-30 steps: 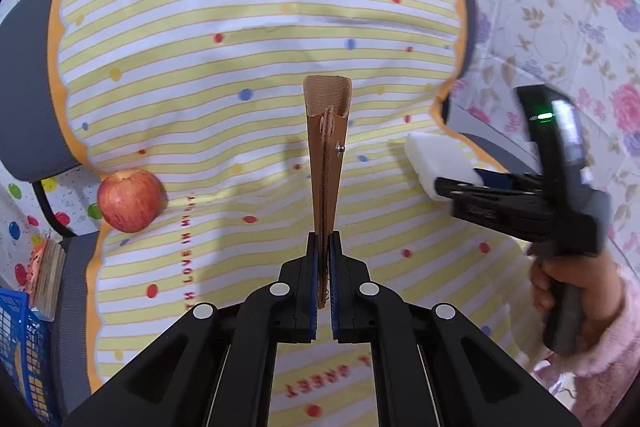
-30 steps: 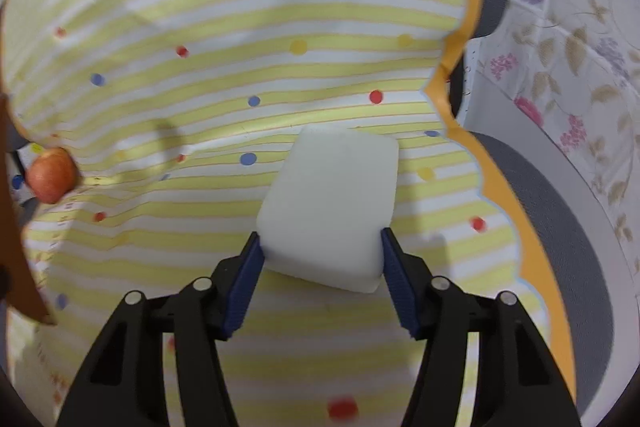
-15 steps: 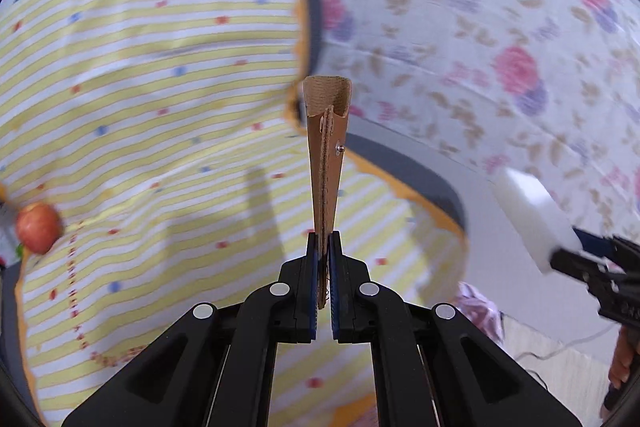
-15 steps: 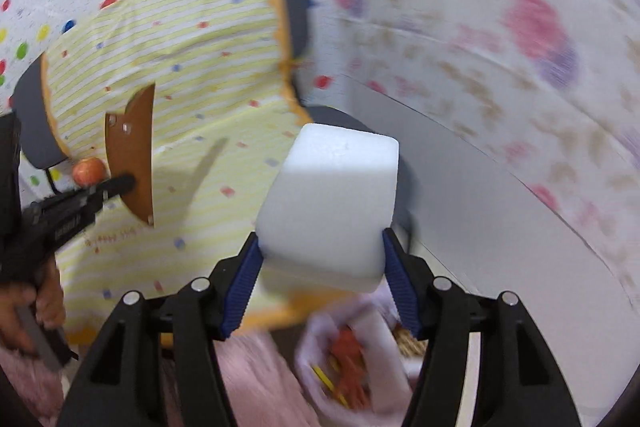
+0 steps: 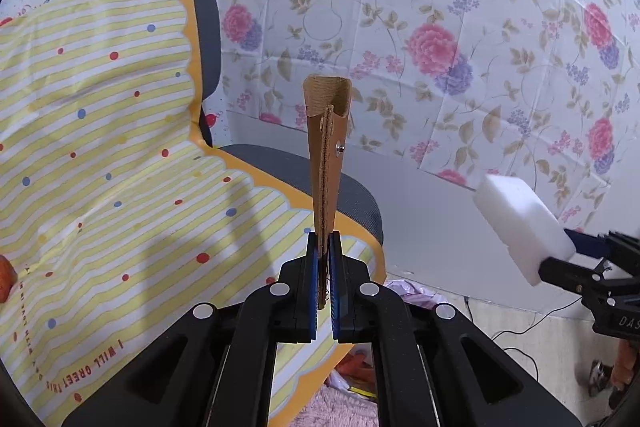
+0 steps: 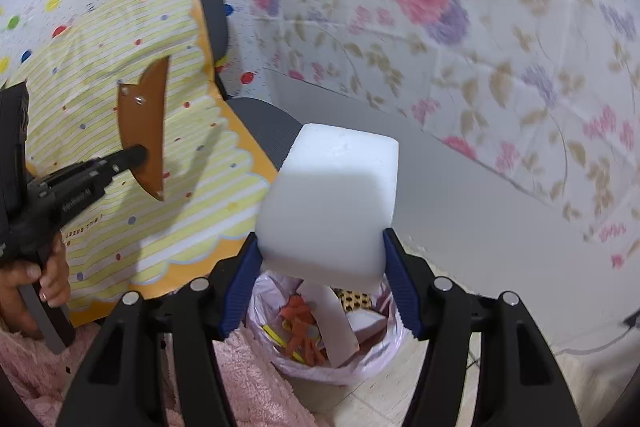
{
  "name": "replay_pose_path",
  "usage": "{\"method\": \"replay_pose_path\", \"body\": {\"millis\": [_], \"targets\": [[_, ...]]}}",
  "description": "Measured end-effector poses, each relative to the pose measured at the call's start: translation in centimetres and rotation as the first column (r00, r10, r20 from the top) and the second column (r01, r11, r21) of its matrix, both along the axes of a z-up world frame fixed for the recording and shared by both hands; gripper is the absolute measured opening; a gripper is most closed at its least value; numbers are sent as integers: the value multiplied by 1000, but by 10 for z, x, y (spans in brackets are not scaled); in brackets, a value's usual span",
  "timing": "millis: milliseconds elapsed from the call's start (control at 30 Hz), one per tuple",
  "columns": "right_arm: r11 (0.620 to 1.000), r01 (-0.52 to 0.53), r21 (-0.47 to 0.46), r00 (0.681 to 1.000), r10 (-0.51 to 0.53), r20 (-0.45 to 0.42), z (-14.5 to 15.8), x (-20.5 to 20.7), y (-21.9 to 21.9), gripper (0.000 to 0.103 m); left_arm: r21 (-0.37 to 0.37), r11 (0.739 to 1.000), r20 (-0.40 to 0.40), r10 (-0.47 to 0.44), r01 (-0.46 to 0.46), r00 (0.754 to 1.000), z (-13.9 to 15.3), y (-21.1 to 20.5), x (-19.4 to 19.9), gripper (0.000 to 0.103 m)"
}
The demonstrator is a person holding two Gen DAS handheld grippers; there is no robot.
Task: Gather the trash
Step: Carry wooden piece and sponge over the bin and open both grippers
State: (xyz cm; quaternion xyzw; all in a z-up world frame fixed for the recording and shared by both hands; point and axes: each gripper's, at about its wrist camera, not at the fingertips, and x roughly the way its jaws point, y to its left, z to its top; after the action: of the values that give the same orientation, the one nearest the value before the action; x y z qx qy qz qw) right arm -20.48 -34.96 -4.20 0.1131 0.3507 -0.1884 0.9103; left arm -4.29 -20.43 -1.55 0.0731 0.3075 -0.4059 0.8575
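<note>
My left gripper (image 5: pixel 324 247) is shut on a flat brown leather sheath (image 5: pixel 326 147), held upright past the edge of the striped cloth. It also shows in the right wrist view (image 6: pixel 144 131). My right gripper (image 6: pixel 320 275) is shut on a white foam block (image 6: pixel 332 203), held above a trash bin (image 6: pixel 320 331) lined with a pale plastic bag and holding orange and white scraps. The block also shows at the right of the left wrist view (image 5: pixel 520 223).
A grey chair (image 5: pixel 280 163) covered by a yellow striped dotted cloth (image 5: pixel 100 147) is at left. A red apple (image 5: pixel 5 283) lies at the cloth's far left edge. A floral sheet (image 5: pixel 440 27) hangs behind. A pink fluffy rug (image 6: pixel 248 387) and cables (image 5: pixel 520 331) lie on the floor.
Both grippers have swung right, away from the cloth, toward the floral wall and the bin. The bin now sits directly under the foam block. Both grips are unchanged.
</note>
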Motion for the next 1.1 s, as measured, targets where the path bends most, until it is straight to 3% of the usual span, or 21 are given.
{"method": "replay_pose_path", "body": {"millis": [200, 467, 633, 833, 967, 1100], "targets": [[994, -110, 16, 994, 109, 19, 1, 17, 21, 60, 33, 998, 5, 59, -59, 998, -6, 24, -7, 5], [987, -159, 16, 986, 158, 59, 11, 5, 23, 60, 29, 996, -3, 83, -83, 997, -7, 41, -29, 5], [976, -208, 70, 976, 202, 78, 2, 3, 18, 60, 36, 993, -10, 115, -115, 993, -12, 50, -45, 5], [944, -305, 128, 951, 296, 89, -17, 24, 13, 61, 79, 971, -11, 227, -225, 974, -23, 70, -58, 5], [932, -344, 115, 936, 332, 114, -27, 32, 5, 61, 123, 961, -17, 251, -247, 968, -31, 66, -69, 5], [937, -326, 123, 943, 313, 115, -39, 25, -21, 61, 115, 968, -19, 225, -221, 974, -35, 43, -77, 5]]}}
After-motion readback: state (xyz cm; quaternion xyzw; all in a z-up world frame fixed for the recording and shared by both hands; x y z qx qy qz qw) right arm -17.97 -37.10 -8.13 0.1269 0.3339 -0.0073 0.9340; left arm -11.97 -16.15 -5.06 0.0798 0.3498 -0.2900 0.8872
